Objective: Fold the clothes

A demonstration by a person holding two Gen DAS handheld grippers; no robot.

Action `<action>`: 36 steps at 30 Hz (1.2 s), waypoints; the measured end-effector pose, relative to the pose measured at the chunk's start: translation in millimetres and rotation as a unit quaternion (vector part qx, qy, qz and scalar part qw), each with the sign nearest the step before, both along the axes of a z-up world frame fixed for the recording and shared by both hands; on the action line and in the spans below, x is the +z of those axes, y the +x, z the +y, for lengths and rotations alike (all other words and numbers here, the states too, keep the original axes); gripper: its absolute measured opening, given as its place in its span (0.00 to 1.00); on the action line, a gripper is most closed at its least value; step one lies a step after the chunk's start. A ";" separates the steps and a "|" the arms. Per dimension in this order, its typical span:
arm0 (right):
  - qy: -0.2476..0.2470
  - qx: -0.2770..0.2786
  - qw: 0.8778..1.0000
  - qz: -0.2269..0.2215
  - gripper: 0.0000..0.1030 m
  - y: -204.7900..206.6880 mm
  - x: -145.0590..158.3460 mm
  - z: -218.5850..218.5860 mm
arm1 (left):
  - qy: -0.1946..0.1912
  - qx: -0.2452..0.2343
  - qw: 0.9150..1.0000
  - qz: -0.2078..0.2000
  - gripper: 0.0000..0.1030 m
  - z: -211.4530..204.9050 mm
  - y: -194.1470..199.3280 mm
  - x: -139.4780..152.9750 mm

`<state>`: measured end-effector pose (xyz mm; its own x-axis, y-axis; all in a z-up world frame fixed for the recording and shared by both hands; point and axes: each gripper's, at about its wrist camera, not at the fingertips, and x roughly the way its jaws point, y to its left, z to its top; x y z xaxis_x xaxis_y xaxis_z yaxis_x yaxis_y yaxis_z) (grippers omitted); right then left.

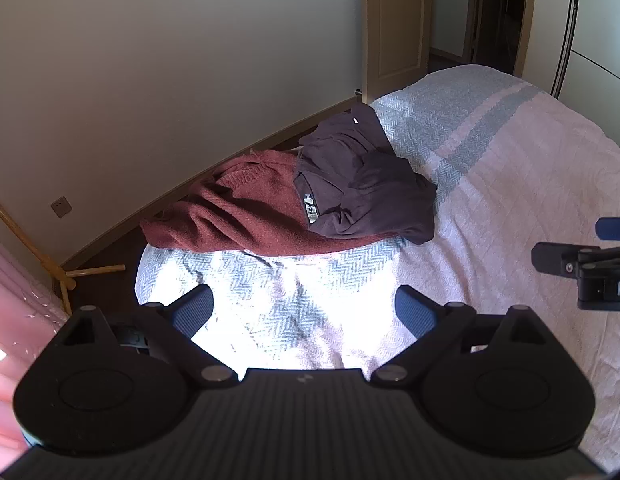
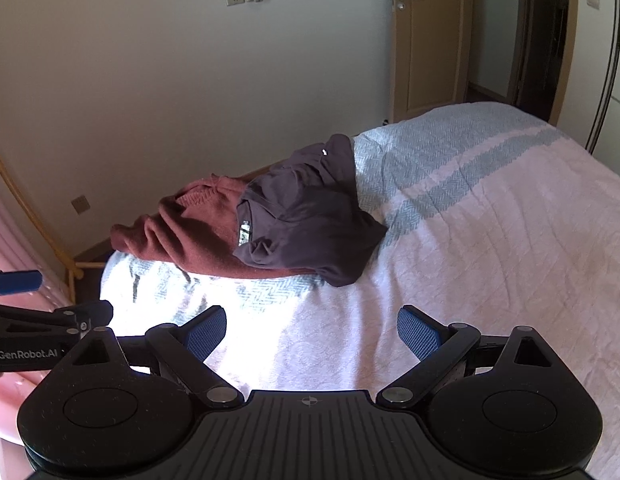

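Dark purple cotton shirt (image 1: 366, 184) lies bunched on our fuzzy red knit sweater (image 1: 238, 216) near the edge of the bed (image 1: 510, 200), both in easy reach. We hold the left gripper (image 1: 304, 312) and right gripper (image 2: 312, 334) over bare bedcover, jaws apart, gripping nothing.

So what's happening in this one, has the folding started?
Not yet. A person holds two grippers over a bed, both open and empty. The left gripper and right gripper hover above the bedspread, short of the clothes. Near the bed's far edge lies a heap: a dark grey shirt crumpled on top of a rust-red sweater. Neither garment is spread out or gripped.
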<state>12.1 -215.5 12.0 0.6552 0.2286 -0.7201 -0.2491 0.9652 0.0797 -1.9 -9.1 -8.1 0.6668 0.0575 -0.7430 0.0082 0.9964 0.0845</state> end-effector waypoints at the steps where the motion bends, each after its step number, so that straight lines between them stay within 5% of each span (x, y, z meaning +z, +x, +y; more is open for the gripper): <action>1: -0.007 0.001 1.000 -0.003 0.92 -0.5 0.0 0.2 | 0.001 0.002 1.000 0.001 0.93 -0.1 -1.2 -0.7; 8: -0.006 -0.014 0.999 -0.045 0.92 -1.8 -2.7 -6.7 | 0.001 -0.006 1.000 -0.004 0.93 12.7 0.5 -6.6; 13: 0.036 -0.023 0.999 -0.031 0.92 30.6 -13.5 -8.7 | 0.017 -0.049 0.999 -0.006 0.93 30.0 47.0 -24.2; 17: -0.035 0.009 0.999 -0.030 0.92 66.7 -33.0 11.4 | 0.032 -0.114 0.993 -0.011 0.93 43.0 100.8 -46.3; 20: -0.062 0.036 0.997 -0.010 0.92 99.5 -54.2 22.3 | 0.070 -0.210 0.975 -0.021 0.92 43.6 148.1 -72.7; 24: -0.078 0.072 0.994 0.015 0.91 152.7 -92.9 36.2 | 0.140 -0.329 0.934 -0.026 0.87 41.2 215.4 -123.1; 28: -0.097 0.081 0.991 0.041 0.73 206.5 -137.4 49.5 | 0.182 -0.380 0.907 -0.023 0.84 39.1 285.8 -172.3; 32: -0.113 0.081 0.989 0.054 0.74 247.5 -173.8 58.0 | 0.181 -0.394 0.901 -0.012 0.78 34.6 337.9 -207.2; 36: -0.108 0.081 0.989 0.067 0.74 272.4 -191.1 61.0 | 0.181 -0.404 0.897 0.011 0.42 29.9 366.7 -229.6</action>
<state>284.5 -154.5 -179.1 0.5184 0.1534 -0.8413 -0.4026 0.9117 -0.0819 364.8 20.7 -237.7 0.5852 -0.1979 -0.7864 0.7204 0.5722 0.3920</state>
